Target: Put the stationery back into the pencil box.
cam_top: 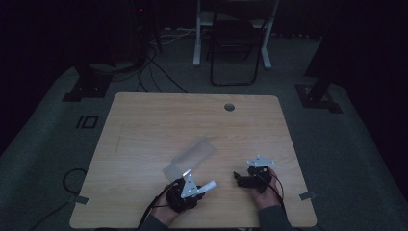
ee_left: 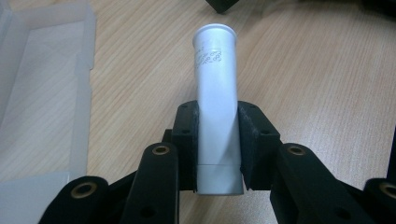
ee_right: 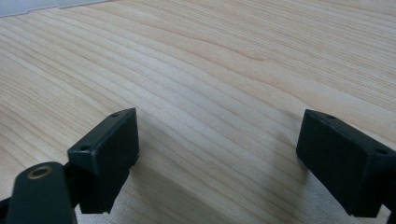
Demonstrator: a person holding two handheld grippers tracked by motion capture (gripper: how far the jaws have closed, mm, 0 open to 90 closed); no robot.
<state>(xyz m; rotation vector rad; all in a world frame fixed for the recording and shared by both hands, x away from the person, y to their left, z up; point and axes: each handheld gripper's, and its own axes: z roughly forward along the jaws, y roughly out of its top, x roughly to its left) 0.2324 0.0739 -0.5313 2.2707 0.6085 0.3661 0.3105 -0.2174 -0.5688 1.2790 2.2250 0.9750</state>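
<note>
My left gripper [ee_left: 215, 135] is shut on a white tube [ee_left: 215, 98] with small print near its far rim. The tube's lower part sits clamped between the black pads, and its rimmed end points away from me over the wood. In the high view the left gripper [cam_top: 199, 186] is near the table's front edge with the white tube [cam_top: 208, 185] sticking out to the right. My right gripper [ee_right: 219, 154] stands open just above bare wood, nothing between its jaws. In the high view the right gripper [cam_top: 239, 177] is at the front right.
A shallow translucent plastic box [cam_top: 190, 158] lies open on the wooden table [cam_top: 144, 130], just beyond my left gripper; its wall [ee_left: 84, 93] is at the left of the left gripper view. A round cable hole [cam_top: 229, 107] is at the far edge. A chair stands behind the table.
</note>
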